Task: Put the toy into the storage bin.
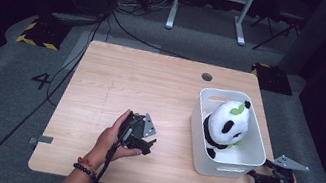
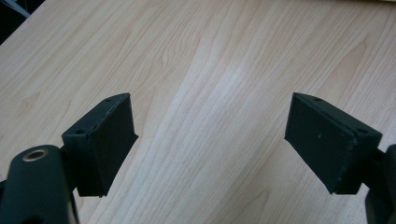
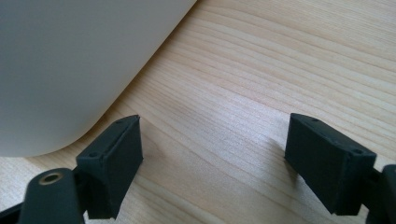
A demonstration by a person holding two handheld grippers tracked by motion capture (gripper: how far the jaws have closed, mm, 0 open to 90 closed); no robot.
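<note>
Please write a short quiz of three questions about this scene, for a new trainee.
1. True or false: the panda toy lies on the bare table.
2. What stands between the left tongs? A) a cup B) nothing C) the panda toy
3. Which tongs are nearest to the white bin?

Key: 1. False, it sits inside the white bin. 2. B, they are open over bare wood. 3. The right tongs, open beside its rounded corner.

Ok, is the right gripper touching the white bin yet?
Apart. In the right gripper view the right gripper has its jaws open over bare table, and a strip of wood shows between its nearer jaw and the curved wall of the white bin.
</note>
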